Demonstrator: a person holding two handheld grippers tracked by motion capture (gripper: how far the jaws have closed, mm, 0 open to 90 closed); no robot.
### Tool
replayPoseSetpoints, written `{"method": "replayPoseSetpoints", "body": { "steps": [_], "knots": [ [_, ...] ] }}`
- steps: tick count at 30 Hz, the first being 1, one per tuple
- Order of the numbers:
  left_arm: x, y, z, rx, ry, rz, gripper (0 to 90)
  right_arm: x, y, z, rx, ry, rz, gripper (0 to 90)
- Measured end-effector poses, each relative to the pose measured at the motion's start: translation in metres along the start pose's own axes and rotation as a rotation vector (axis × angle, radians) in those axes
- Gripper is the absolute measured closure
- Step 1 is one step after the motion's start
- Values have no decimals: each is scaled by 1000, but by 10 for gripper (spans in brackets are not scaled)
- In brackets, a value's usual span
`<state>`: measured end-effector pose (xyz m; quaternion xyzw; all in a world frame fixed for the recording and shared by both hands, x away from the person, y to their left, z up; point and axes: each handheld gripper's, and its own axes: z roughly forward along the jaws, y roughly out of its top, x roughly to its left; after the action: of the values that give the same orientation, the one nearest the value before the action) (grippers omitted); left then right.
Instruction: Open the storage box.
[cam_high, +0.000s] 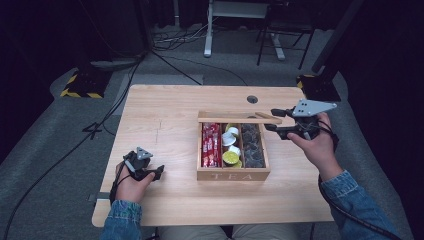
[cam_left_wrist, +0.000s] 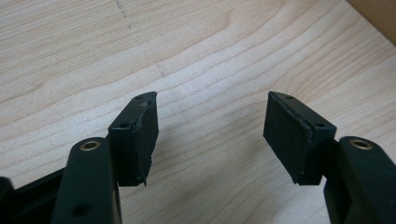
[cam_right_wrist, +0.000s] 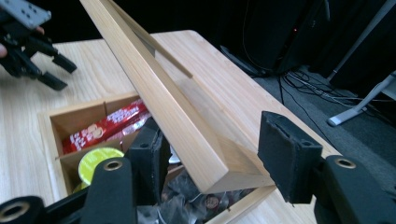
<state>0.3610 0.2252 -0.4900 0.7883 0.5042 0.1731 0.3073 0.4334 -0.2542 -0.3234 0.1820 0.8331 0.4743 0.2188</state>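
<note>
A wooden box marked TEA (cam_high: 233, 175) stands right of the table's centre. Its hinged lid (cam_high: 235, 119) is raised and leans back over the far wall. Inside are red packets (cam_high: 211, 145), white and yellow-green capsules (cam_high: 231, 148) and dark wrapped bags (cam_high: 251, 145). My right gripper (cam_high: 272, 120) is open with its jaws on either side of the lid's right corner (cam_right_wrist: 215, 172), and a gap shows on one side. My left gripper (cam_high: 159, 171) rests low at the front left, open over bare wood (cam_left_wrist: 210, 121). It appears again as the left gripper (cam_right_wrist: 63, 73) far off in the right gripper view.
A round cable hole (cam_high: 252, 99) sits near the table's far edge. Bare tabletop (cam_high: 160, 125) spreads left of the box. Beyond the table are floor cables (cam_high: 180, 40), a white desk leg (cam_high: 207, 30) and yellow-black striped bases (cam_high: 80, 87).
</note>
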Motion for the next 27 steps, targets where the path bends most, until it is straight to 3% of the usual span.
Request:
{"method": "replayPoseSetpoints", "body": {
  "steps": [10, 17, 27],
  "knots": [
    [6, -2, 8, -18, -6, 18, 309, -21, 17, 4, -24, -8, 27, 466],
    [11, -2, 15, -64, -17, 36, 272, -44, 28, 11, -58, 0, 93, 473],
    [15, 1, 18, -54, -24, 43, 226, -68, 40, 25, -78, 5, 147, 478]
  ]
}}
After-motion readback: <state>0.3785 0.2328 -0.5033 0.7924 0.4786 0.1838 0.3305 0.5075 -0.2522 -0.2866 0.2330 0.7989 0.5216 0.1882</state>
